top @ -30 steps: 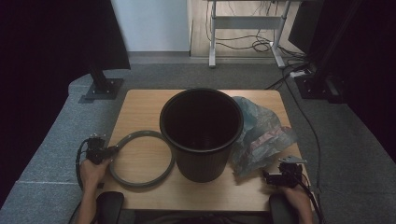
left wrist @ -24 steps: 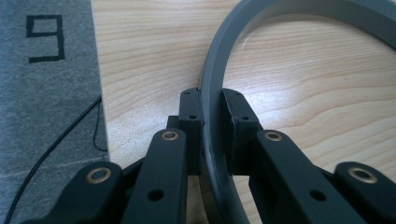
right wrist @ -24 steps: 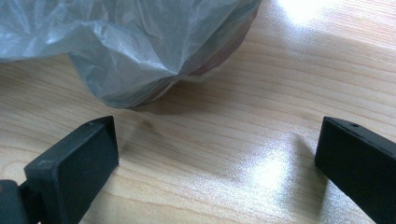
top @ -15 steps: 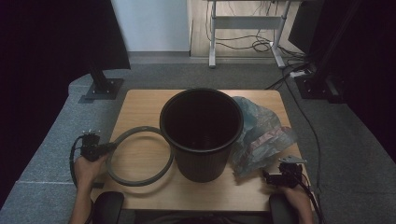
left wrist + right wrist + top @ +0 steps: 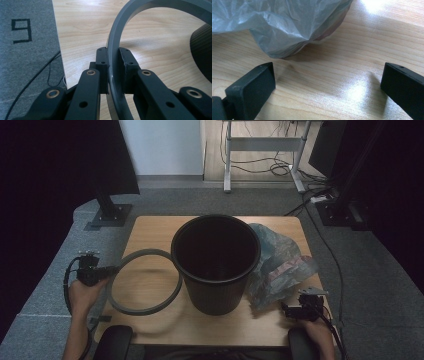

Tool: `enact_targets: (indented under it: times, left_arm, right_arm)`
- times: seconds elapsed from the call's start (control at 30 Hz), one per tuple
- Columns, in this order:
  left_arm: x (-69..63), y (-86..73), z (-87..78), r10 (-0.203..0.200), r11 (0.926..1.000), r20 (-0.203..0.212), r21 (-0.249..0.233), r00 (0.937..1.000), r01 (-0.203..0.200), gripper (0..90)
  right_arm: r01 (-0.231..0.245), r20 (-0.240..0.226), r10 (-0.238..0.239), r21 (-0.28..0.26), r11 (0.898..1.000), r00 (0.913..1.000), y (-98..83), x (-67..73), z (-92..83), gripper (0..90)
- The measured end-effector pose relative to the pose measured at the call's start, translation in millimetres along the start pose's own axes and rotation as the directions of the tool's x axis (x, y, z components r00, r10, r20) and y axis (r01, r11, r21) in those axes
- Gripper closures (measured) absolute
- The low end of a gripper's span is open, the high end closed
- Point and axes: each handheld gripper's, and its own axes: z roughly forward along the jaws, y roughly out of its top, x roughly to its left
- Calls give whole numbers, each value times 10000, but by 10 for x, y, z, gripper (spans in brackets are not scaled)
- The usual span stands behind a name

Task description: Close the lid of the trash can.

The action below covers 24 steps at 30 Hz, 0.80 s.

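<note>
Up went my left gripper (image 5: 102, 270) since a moment ago, lifting the grey ring (image 5: 145, 281) off the table (image 5: 150, 227); it pinches the ring's rim beside the black bin (image 5: 216, 262). My right gripper (image 5: 328, 82) sits spread wide near the plastic bag (image 5: 287, 22).

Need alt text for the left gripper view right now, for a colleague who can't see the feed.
The left gripper is shut on the edge of a grey ring, which arcs up and right above the wooden table. A black bin stands at the right edge.
</note>
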Motion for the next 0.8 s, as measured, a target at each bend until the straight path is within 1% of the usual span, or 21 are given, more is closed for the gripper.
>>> enact_targets:
  times: [0.13, 0.4, 0.47, 0.63, 0.8]
  left_arm:
    - [-23, 75, -72, 109, 9999, 34, 16, 9999, -109, 795]
    - [-64, 214, -190, 198, 9998, 159, 70, 9997, -199, 795]
    - [-72, 246, -221, 241, 9997, 236, 75, 9994, -243, 796]
    - [-85, 325, -301, 214, 9998, 376, 54, 9991, -216, 795]
    - [-121, 437, -401, 351, 9994, 414, 45, 9985, -353, 795]
  right_arm:
    - [-3, 0, 3, 0, 10000, 10000, 0, 0, 0, 0]
    - [0, -2, 0, 0, 10000, 10000, 0, 0, 0, 0]
    - [-1, 0, 1, 0, 10000, 10000, 0, 0, 0, 0]
    - [15, 4, -15, -8, 10000, 10000, 0, -1, 0, 0]
    - [16, 5, -16, -9, 10000, 10000, 0, -1, 0, 0]
